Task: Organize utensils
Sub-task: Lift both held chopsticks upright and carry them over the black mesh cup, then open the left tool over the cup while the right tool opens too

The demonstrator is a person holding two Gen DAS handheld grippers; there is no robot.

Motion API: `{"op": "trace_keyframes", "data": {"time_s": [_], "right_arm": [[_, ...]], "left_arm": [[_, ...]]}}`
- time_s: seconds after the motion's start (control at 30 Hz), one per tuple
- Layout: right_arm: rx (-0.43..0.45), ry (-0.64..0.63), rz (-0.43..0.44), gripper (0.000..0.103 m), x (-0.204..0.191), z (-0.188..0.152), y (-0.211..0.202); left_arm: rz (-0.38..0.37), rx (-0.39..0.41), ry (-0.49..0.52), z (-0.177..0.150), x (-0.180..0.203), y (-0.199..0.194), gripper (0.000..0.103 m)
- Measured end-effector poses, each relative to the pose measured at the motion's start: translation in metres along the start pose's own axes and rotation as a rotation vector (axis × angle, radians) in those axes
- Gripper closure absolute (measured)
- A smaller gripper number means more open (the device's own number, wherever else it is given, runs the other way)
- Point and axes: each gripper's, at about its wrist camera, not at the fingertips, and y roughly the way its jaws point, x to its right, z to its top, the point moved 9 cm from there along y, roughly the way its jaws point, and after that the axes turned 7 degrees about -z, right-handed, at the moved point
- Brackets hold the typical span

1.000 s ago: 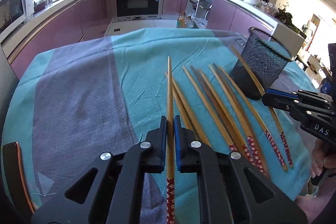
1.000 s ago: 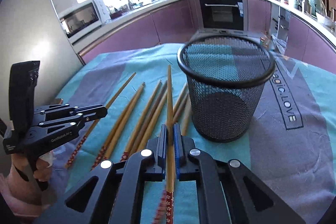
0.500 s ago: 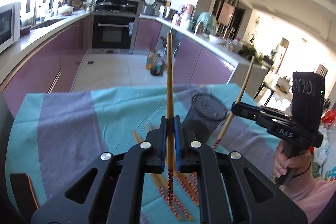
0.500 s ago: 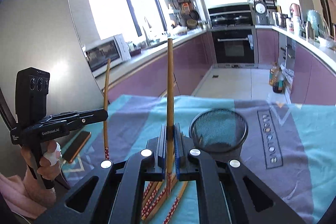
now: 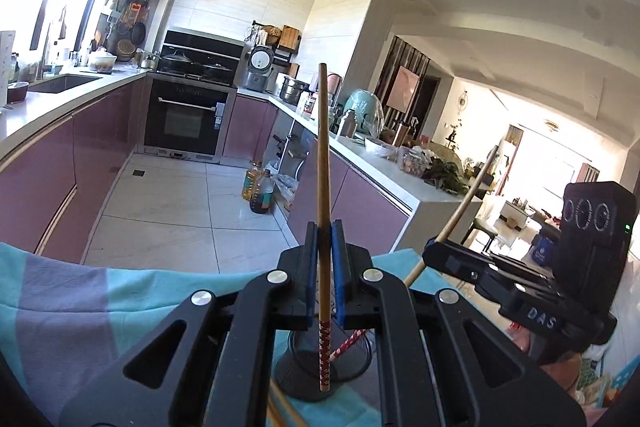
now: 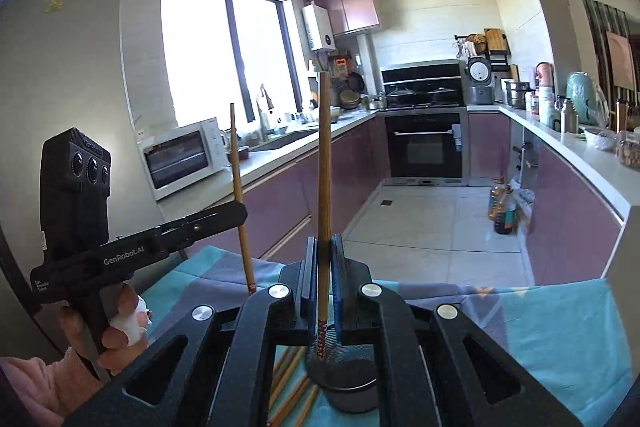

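Note:
My left gripper (image 5: 324,227) is shut on a wooden chopstick (image 5: 322,163) and holds it upright. Its red patterned end hangs over the black mesh cup (image 5: 316,367). My right gripper (image 6: 325,239) is shut on another chopstick (image 6: 324,167), also upright, with its patterned end at the rim of the mesh cup (image 6: 348,371). The right gripper (image 5: 432,253) shows in the left wrist view with its chopstick (image 5: 468,193) slanting down into the cup. The left gripper (image 6: 242,211) and its chopstick (image 6: 239,187) show in the right wrist view.
Several more chopsticks (image 6: 292,383) lie on the teal and grey tablecloth (image 6: 560,331) left of the cup. Beyond the table's far edge is the kitchen floor, purple cabinets and an oven (image 6: 424,143).
Both grippers have lifted their chopsticks off the cloth, tipped them upright and brought the patterned ends over the mesh cup. The views now tilt up toward the kitchen.

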Motion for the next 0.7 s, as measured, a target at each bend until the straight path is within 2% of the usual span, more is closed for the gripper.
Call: {"op": "trace_keyframes", "data": {"time_s": [0.1, 0.2, 0.4, 0.5, 0.7], "right_arm": [[-0.033, -0.012, -0.027, 0.097, 0.008, -0.008, 0.013], [-0.088, -0.012, -0.031, 0.098, 0.012, -0.023, 0.029], [-0.213, -0.025, -0.034, 0.098, 0.013, -0.05, 0.055], [-0.284, -0.026, -0.027, 0.097, 0.012, -0.066, 0.066], [-0.339, 0.01, -0.043, 0.097, 0.019, -0.08, 0.086]], "left_arm": [[0.01, -0.005, -0.008, -0.004, 0.007, 0.029, 0.096], [0.033, -0.027, -0.002, -0.022, 0.0, 0.063, 0.096], [0.071, -0.16, 0.04, -0.072, -0.003, 0.106, 0.096], [0.079, -0.213, 0.052, -0.094, -0.017, 0.121, 0.096], [0.11, -0.285, 0.052, -0.119, -0.041, 0.146, 0.095]]}}
